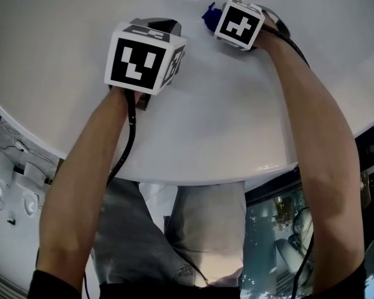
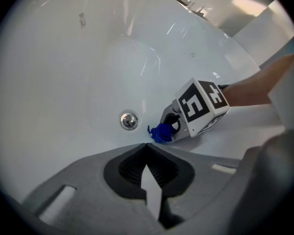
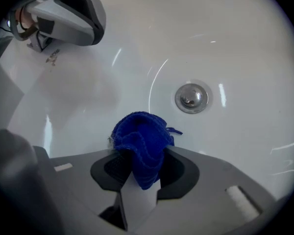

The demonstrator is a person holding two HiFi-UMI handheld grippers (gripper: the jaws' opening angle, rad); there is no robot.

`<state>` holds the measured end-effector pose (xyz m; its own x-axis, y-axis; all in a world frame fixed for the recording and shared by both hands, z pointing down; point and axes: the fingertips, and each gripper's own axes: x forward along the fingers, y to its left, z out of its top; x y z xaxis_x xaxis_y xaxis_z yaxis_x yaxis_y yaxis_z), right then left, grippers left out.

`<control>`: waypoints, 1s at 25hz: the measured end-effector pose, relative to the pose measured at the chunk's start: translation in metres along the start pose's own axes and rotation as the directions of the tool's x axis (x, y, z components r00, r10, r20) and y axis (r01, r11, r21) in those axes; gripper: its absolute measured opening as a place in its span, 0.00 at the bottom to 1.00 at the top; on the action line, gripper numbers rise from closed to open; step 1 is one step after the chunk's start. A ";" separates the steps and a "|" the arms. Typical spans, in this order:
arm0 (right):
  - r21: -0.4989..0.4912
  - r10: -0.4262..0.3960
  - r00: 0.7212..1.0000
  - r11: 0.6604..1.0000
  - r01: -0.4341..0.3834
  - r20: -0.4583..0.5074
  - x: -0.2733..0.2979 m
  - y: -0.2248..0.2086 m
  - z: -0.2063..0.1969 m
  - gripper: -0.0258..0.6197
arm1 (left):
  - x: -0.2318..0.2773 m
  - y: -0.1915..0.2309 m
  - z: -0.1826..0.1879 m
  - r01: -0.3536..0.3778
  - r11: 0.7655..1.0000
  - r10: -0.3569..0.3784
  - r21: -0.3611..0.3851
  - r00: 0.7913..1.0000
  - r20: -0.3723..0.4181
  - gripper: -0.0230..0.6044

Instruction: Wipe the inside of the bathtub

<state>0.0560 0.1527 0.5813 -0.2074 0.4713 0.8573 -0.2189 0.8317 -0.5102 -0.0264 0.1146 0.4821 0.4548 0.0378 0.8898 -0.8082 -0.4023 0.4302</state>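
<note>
White, glossy enamel forms the inner surface of the bathtub [image 1: 237,117], which fills all three views and shows no visible soiling or standing water. At the left, the left gripper [image 2: 147,148] is held over the tub's inner slope with its jaws together at the tips and nothing between them; it takes no part in the wiping at this moment. Its marker cube [image 1: 140,58] sits above the person's left forearm [image 1: 81,185], with a black cable [image 1: 128,145] trailing along it. Toward the middle, the chrome drain plug [image 3: 191,98] sits in the tub floor. Just beside the plug is the blue cloth [image 3: 139,141], bunched into a wad and clamped in the jaws of the right gripper [image 3: 139,156], with most of the wad projecting beyond the jaw tips. The left gripper view shows the cloth low against the tub floor, but actual contact cannot be confirmed. In the head view the right gripper reaches further into the tub than the left. Assessment: the wiping step is in hand, with the area around the drain being addressed. The next move calls for keeping the cloth pressed flat to the enamel and drawing it in overlapping strokes across the floor and up the sloped walls, holding the clamp firm so the wad does not slip free.
</note>
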 end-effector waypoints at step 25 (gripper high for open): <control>-0.110 0.226 0.974 0.968 -0.228 -0.031 -0.082 0.121 -0.027 0.25 | -0.025 -0.018 -0.001 0.037 0.996 -0.031 0.076 0.997 -0.075 0.04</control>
<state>0.0724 0.2225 0.4511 -0.2215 0.6557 0.7218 -0.0597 0.7297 -0.6812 -0.0235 0.1214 0.4523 0.4502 0.1193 0.8849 -0.7603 -0.4686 0.4499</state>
